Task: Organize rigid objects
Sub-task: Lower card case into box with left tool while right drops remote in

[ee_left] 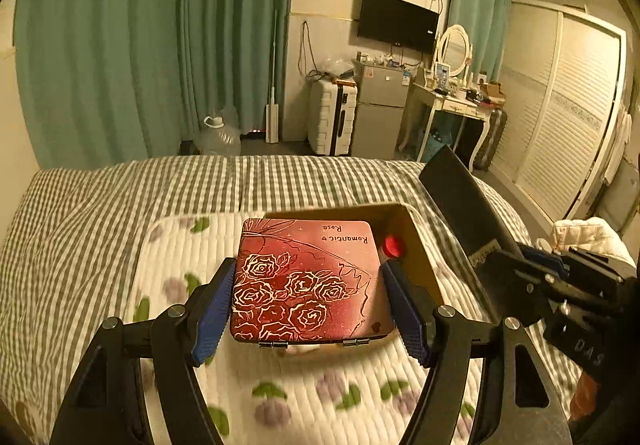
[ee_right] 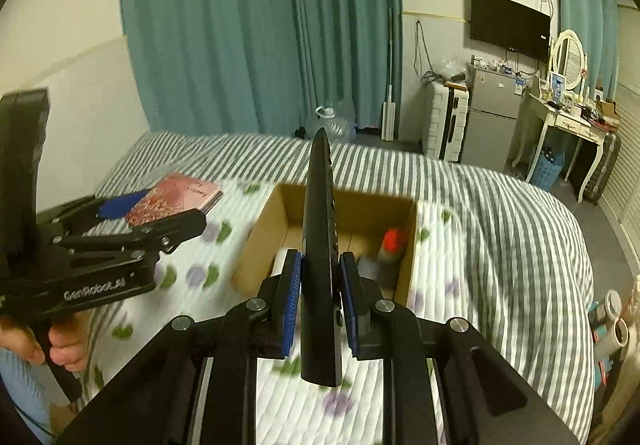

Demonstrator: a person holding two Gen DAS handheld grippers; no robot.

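Note:
My left gripper (ee_left: 308,265) is shut on a red tin (ee_left: 304,277) printed with white roses, its blue pads (ee_left: 214,309) pressing both sides. The tin hangs over an open cardboard box (ee_left: 418,261) on the bed. A red-capped bottle (ee_left: 393,245) lies in the box. My right gripper (ee_right: 320,259) is shut on a long black remote (ee_right: 320,213), held edge-on above the same box (ee_right: 260,241) and bottle (ee_right: 394,241). In the right wrist view the left gripper (ee_right: 160,211) and tin (ee_right: 180,193) are at the left, with a hand (ee_right: 60,349) on the handle.
The box rests on a white floral quilt (ee_left: 280,397) over a striped bed sheet (ee_left: 80,213). Beyond the bed stand a white suitcase (ee_left: 332,121), a small fridge (ee_left: 380,113), a dressing table (ee_left: 452,105) and a wardrobe (ee_left: 568,105). Several cylinders (ee_right: 616,325) sit at the bed's right.

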